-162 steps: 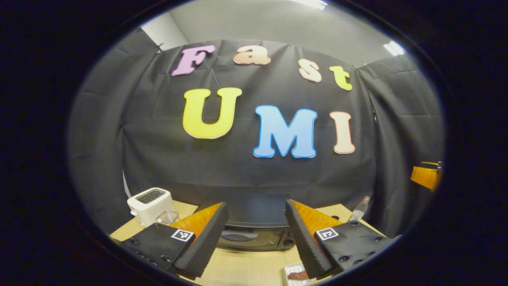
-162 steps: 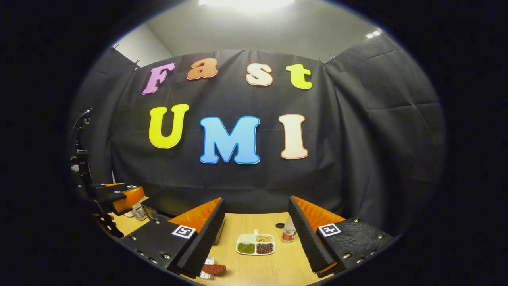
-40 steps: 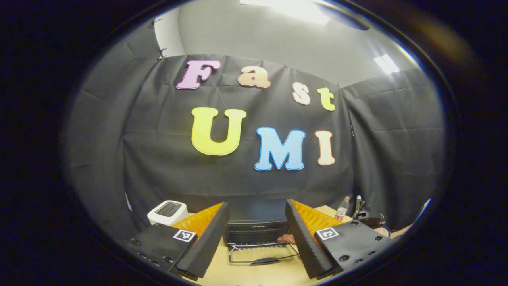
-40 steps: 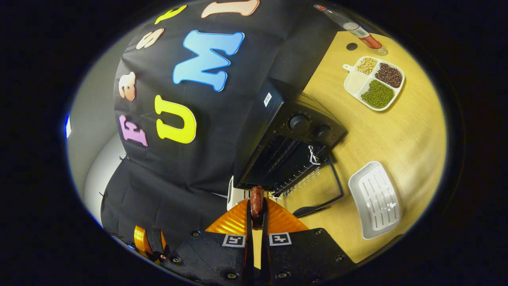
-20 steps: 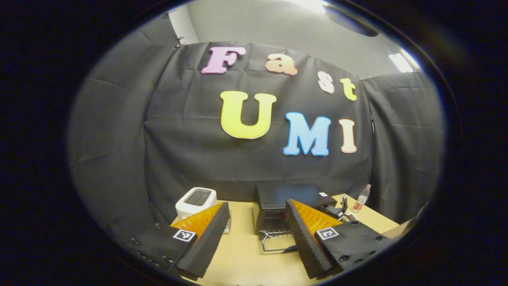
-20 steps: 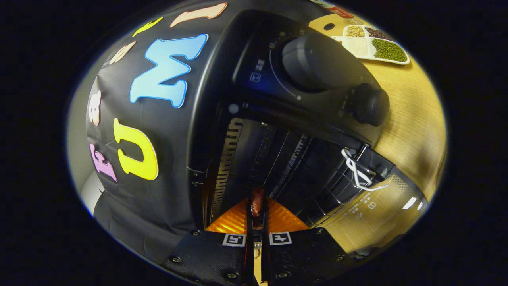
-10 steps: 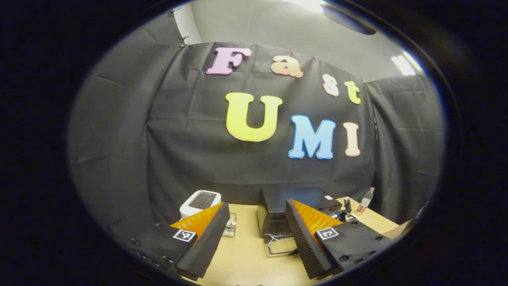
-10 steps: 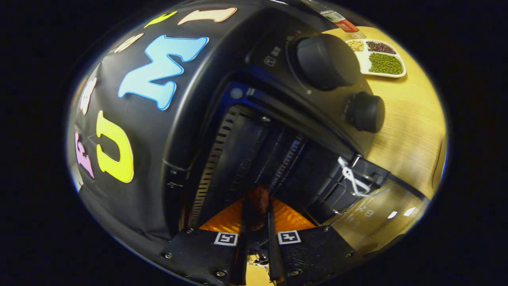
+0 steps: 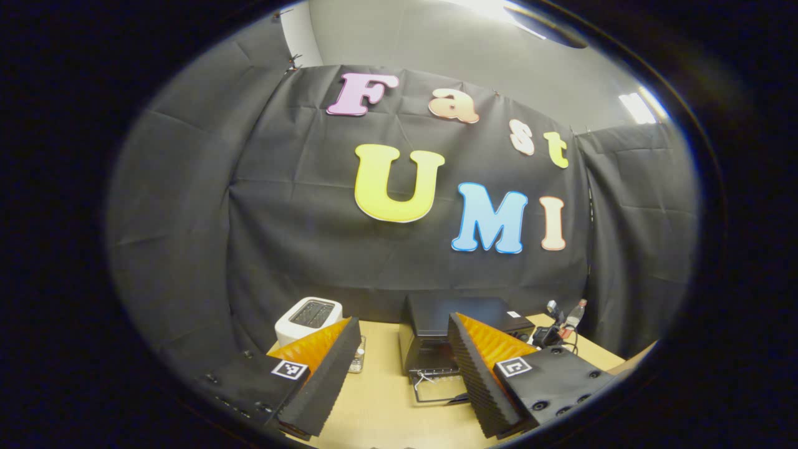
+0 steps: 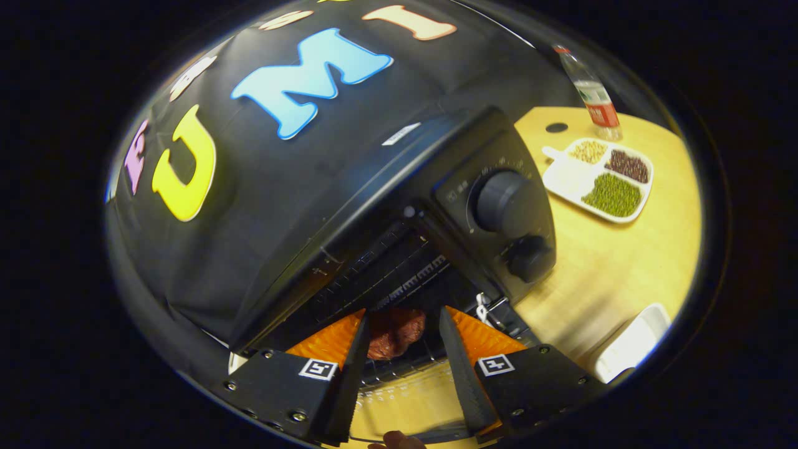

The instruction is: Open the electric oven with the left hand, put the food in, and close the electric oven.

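you had the black electric oven [image 10: 399, 206] open and the reddish-brown piece of meat [image 10: 394, 332] on its rack, your right gripper [image 10: 402, 337] released around it and your left gripper [image 9: 404, 368] spread empty, leaving only the door to close.

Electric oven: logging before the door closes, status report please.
Right gripper open, meat lying on the rack between its fingers. Left gripper open, held back. Electric oven door down; right gripper at the mouth blocks closing.

In the right gripper view, the white tray [image 10: 633, 343] at lower right is cut off by the picture's edge. The food [image 10: 394, 332] is partly hidden behind the right hand-held gripper [image 10: 400, 333]. In the left gripper view, small items by the bottle [image 9: 574, 314] at centre right are too small to tell.
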A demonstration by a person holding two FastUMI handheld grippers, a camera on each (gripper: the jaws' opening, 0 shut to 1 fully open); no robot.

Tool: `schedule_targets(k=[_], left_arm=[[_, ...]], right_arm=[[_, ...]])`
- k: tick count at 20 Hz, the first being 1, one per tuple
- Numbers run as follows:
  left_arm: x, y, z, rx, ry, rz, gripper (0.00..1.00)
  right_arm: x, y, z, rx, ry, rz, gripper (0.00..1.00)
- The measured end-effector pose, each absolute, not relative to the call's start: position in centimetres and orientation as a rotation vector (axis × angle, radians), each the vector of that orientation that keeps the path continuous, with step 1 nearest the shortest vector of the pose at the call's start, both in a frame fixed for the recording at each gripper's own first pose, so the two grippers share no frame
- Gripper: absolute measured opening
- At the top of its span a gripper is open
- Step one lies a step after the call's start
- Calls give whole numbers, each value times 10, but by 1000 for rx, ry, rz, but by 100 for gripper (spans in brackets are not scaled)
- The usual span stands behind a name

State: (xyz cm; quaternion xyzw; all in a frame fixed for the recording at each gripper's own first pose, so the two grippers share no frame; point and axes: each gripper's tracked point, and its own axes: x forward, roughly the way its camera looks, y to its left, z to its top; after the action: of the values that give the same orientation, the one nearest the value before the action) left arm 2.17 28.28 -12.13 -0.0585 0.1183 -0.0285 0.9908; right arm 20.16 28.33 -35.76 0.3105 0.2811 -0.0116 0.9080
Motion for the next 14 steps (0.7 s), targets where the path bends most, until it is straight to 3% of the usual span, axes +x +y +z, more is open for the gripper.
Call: schedule_targets(k=[3,7,8,10,14], left_arm=[[27,263,-129,-114,244,-92,91],[33,230,-142,-107,264,-145,94],[35,224,-144,-100,267,-151,91],[39,209,-145,-91,270,-156,97],[45,182,-146,-93,267,-136,97]], right_arm=[[176,262,-330,491,528,3,67],[150,237,-288,397,454,8,67],[145,228,-275,356,423,5,67],[137,213,-246,282,360,4,68],[125,188,-183,137,229,33,67]])
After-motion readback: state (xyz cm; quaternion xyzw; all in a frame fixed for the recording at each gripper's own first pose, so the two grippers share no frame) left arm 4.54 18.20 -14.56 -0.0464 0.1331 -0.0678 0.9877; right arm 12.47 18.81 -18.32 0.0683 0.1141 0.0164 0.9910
